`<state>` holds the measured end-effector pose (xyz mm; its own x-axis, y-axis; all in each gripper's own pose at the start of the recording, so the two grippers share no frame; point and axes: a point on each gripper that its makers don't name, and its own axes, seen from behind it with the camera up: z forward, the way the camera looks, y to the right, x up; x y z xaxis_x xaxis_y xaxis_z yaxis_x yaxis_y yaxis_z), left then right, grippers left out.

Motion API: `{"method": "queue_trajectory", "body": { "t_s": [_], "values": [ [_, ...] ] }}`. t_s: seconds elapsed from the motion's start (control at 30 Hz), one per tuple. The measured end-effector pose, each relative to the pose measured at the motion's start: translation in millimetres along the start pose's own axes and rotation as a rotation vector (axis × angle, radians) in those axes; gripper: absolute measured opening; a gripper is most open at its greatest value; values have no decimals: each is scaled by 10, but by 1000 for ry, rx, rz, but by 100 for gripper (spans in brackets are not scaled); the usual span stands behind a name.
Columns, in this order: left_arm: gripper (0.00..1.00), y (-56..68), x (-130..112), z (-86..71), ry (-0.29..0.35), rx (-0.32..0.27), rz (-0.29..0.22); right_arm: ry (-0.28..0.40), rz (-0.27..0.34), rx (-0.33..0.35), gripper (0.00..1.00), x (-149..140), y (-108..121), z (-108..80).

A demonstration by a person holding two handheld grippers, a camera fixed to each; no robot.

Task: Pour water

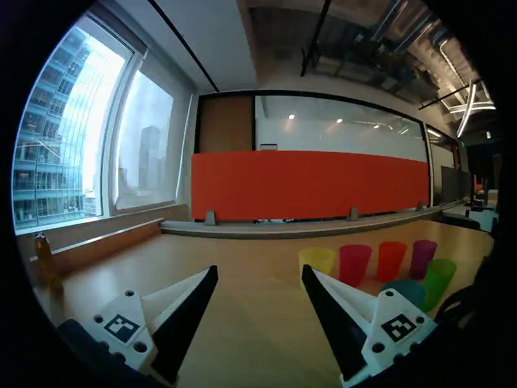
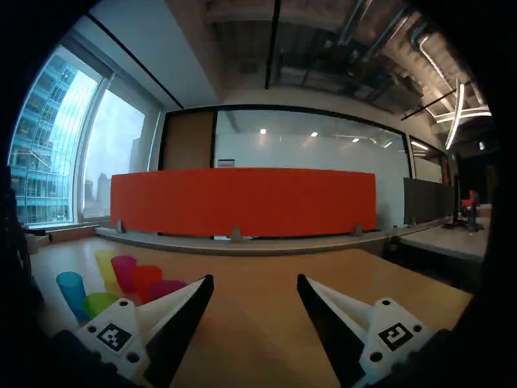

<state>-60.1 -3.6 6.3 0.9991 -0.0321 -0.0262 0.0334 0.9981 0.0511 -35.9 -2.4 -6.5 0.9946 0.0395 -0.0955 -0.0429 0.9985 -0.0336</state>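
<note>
Office space opens wide, with bare pipes and strip lights overhead. Tall windows (image 1: pixel 71 142) on the left look out on glass towers. A long orange panel (image 1: pixel 310 184) stands across the far edge of a pale wooden counter (image 1: pixel 258 336), and a glass wall rises behind it.

In the left gripper view, the left gripper (image 1: pixel 258 268) hangs low over the counter. Its two white and black fingers are spread well apart, with bare wood between them. In the right gripper view, the right gripper (image 2: pixel 254 278) sits the same way, its fingers parted and grasping nothing.

Six plastic cups (image 1: pixel 391 260) stand upright in a cluster on the counter. In the left gripper view they are to the right, just past the right finger. A yellow cup (image 1: pixel 316 260), a pink cup (image 1: pixel 355 264), a red cup and a purple cup (image 1: pixel 422 257) form a row. A green cup (image 1: pixel 438 281) and a blue cup (image 1: pixel 404 292) stand nearer, the blue one partly hidden by the finger. In the right gripper view the same cluster sits at the lower left, behind the left finger.

A slim amber bottle (image 1: pixel 45 258) stands upright at the counter's left edge, below the windows and well apart from the cups. I cannot tell what it holds.
</note>
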Motion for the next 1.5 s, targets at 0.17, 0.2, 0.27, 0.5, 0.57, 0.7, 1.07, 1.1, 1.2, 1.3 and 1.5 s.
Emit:
{"method": "queue_trajectory", "body": {
  "t_s": [0.17,0.2,0.27,0.5,0.57,0.7,1.07,1.1,1.2,1.3,1.5],
  "values": [
    [97,1,2,2,0,0,0,-7,-3,5,100,-50,-10,1],
    [97,1,3,2,0,0,0,-8,-3,5,100,-58,-7,8],
    [97,0,4,2,0,0,0,-10,-5,5,100,-73,2,27],
    [97,4,3,6,0,0,0,-26,-15,-6,100,-138,66,57],
    [97,2,6,9,0,0,0,-29,-12,-8,100,-148,76,61],
    [97,-2,3,8,0,0,0,-29,-1,-6,100,-156,83,62],
    [97,0,1,0,0,0,0,-28,4,-3,100,-153,93,49],
    [97,0,1,0,0,0,0,-29,4,-3,100,-153,95,49],
    [97,0,2,2,0,0,0,-29,4,-2,100,-154,101,48],
    [97,-3,7,4,0,0,0,-29,5,0,100,-159,102,47],
    [97,-8,11,1,0,0,0,-30,5,1,100,-164,97,49]
  ]
}}
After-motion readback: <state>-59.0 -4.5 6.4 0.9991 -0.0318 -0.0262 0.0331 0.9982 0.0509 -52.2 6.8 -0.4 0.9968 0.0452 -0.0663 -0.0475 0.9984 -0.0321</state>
